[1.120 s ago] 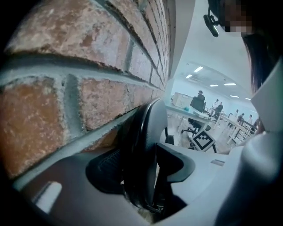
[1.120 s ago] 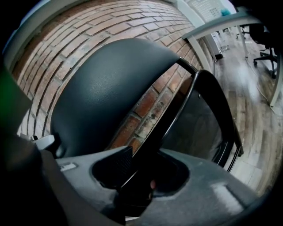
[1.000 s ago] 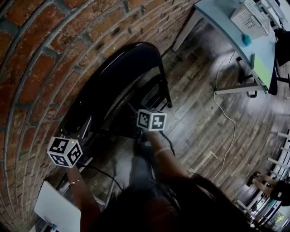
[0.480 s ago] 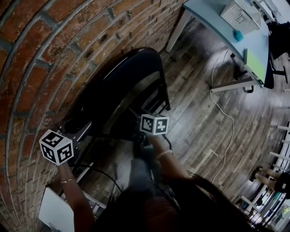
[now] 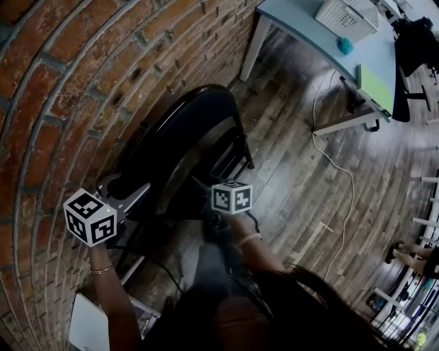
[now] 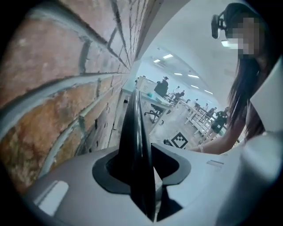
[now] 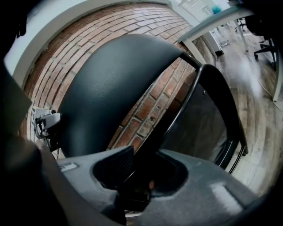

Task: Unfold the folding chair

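Note:
A black folding chair [image 5: 180,137] leans folded against the brick wall. In the left gripper view its thin black edge [image 6: 135,132] runs straight between the jaws of my left gripper [image 6: 143,176], which are closing on it. From the head view that left gripper [image 5: 137,190] sits at the chair's left side, close to the wall. My right gripper [image 5: 204,186] is at the chair's lower front. It is shut on the black frame tube [image 7: 177,114], which leads into my right gripper [image 7: 141,176]. The padded black panel [image 7: 110,88] fills the view behind it.
The brick wall [image 5: 75,82] runs along the left. A blue-grey table [image 5: 322,41] with a white basket [image 5: 346,15] stands at the far right on the wood floor. A white cable [image 5: 336,171] trails across the floor. People stand at the far right edge.
My left gripper has swung up along the wall onto the chair's left edge and its jaws have narrowed around it. The right gripper keeps its hold and has shifted only a little.

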